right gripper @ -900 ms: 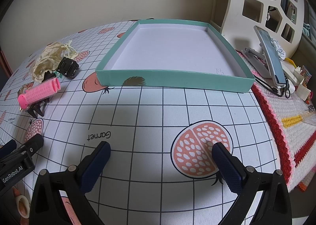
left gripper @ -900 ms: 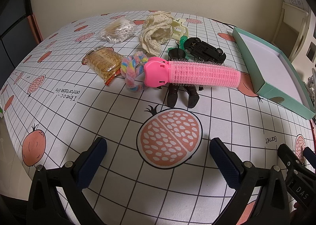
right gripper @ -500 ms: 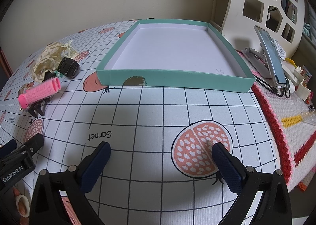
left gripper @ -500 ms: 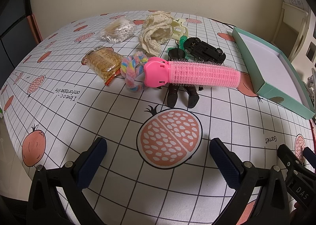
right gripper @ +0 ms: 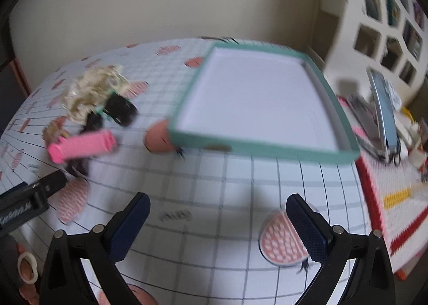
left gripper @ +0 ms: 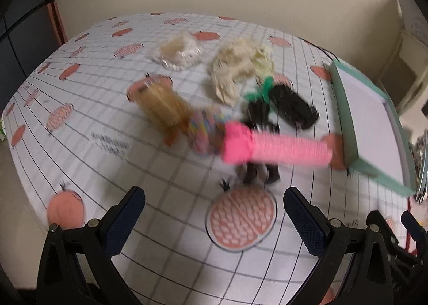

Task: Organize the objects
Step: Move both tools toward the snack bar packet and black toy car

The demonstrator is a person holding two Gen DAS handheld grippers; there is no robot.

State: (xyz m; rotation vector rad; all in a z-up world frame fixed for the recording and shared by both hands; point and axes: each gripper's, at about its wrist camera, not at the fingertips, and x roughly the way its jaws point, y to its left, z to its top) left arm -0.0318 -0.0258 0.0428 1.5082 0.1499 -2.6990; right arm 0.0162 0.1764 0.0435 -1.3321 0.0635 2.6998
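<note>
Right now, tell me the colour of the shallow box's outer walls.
Teal green, with a white inside. The shallow box shows best in the right wrist view.

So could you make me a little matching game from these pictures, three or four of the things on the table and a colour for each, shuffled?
Things:
1. hair roller
2. shallow box
3. toy car
4. lace cloth

Colours:
A. cream
B. teal outside, white inside
C. bright pink
D. black

Pairs: 1-C, 2-B, 3-D, 4-A
</note>
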